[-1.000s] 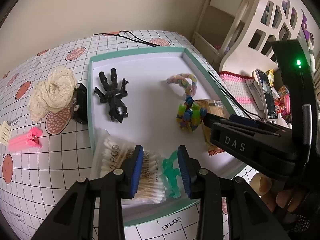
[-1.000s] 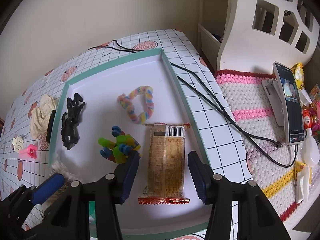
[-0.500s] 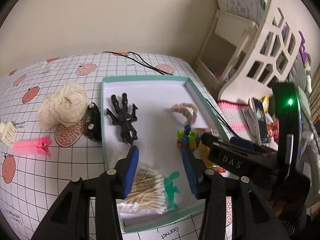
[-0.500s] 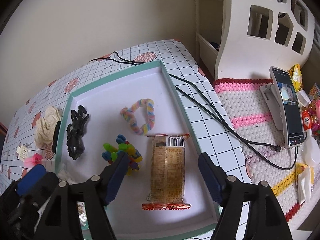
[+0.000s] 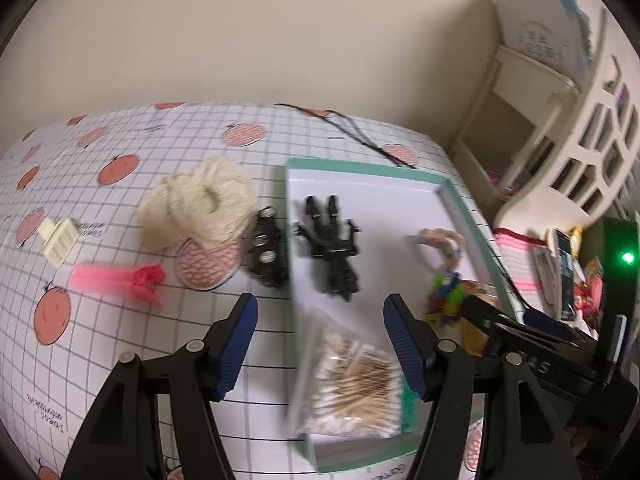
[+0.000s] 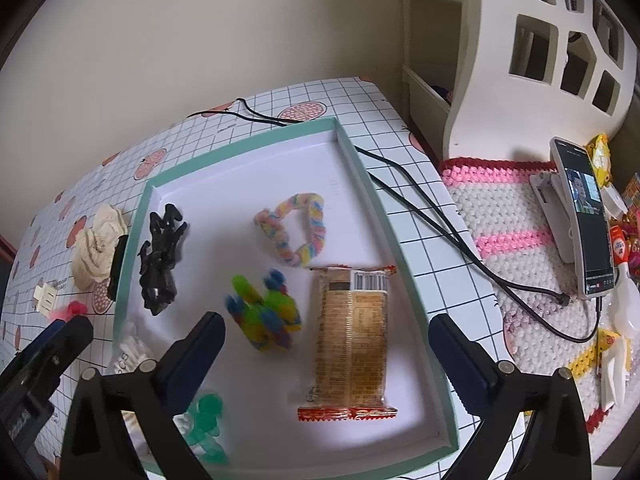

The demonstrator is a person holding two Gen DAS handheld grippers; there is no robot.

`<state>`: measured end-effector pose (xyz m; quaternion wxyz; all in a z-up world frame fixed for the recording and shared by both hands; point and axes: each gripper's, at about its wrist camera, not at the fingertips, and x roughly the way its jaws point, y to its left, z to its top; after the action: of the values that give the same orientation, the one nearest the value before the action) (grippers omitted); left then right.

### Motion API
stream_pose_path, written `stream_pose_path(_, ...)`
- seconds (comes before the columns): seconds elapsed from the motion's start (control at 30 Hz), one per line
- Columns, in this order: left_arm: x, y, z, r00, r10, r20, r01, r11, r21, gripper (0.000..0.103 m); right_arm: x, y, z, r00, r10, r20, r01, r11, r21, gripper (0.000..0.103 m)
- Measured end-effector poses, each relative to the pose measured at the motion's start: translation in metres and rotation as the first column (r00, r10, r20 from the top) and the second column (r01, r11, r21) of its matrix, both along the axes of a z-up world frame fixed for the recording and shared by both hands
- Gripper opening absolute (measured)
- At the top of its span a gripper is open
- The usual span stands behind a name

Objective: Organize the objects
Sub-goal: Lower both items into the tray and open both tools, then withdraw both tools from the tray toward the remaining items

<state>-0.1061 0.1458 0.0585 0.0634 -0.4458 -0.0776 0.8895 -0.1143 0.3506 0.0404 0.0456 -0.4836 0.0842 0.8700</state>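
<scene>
A white tray with a teal rim [image 5: 460,200] [image 6: 360,168] holds a black toy figure [image 5: 332,256] [image 6: 160,260], a rainbow pipe-cleaner loop [image 6: 296,228], a multicoloured toy [image 6: 264,312], a snack bar [image 6: 352,336], a bag of cotton swabs [image 5: 352,384] and a green figure [image 6: 204,424]. My left gripper [image 5: 320,348] is open and empty above the tray's near left edge. My right gripper [image 6: 328,360] is open wide and empty above the snack bar.
Left of the tray on the checked tablecloth lie a cream scrunchie [image 5: 200,204], a black clip [image 5: 266,252], a pink clip [image 5: 120,280] and a cream clip [image 5: 60,240]. Black cables [image 6: 440,220], a phone on a stand [image 6: 584,216] and a white shelf [image 6: 540,40] are at right.
My left gripper has opened wider, risen and swung left, away from the green figure and cotton swabs. My right gripper has opened wider and pulled back above the snack bar.
</scene>
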Motion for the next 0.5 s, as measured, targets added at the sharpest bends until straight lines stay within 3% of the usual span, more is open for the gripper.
stream_pose_path(0.27, -0.006, -0.026, -0.013, 0.993, 0.102, 0.064, -0.102, 0.995, -0.009, 0.068, -0.002, -0.012, 0.000, 1.000, 0.024, 0.002, -0.024, 1.000, 0.009, 0.103)
stream_pose_path(0.3, -0.006, -0.029, -0.015, 0.991, 0.112, 0.071, -0.112, 0.994, -0.007, 0.074, -0.002, -0.014, 0.000, 1.000, 0.026, 0.000, -0.026, 1.000, 0.011, 0.103)
stream_pose_path(0.33, -0.007, -0.032, -0.016, 0.989, 0.123, 0.077, -0.123, 0.992, -0.005, 0.087, -0.002, -0.015, 0.001, 1.000, 0.027, -0.002, -0.027, 1.000, 0.013, 0.103)
stream_pose_path(0.37, -0.007, -0.035, -0.017, 0.988, 0.131, 0.080, -0.132, 0.991, -0.003, 0.090, -0.002, -0.016, 0.001, 1.000, 0.027, -0.003, -0.027, 1.000, 0.013, 0.103)
stream_pose_path(0.5, -0.007, -0.043, -0.019, 0.983, 0.164, 0.078, -0.164, 0.986, -0.007, 0.091, -0.003, -0.020, 0.002, 1.000, 0.026, -0.005, -0.026, 1.000, 0.013, 0.103)
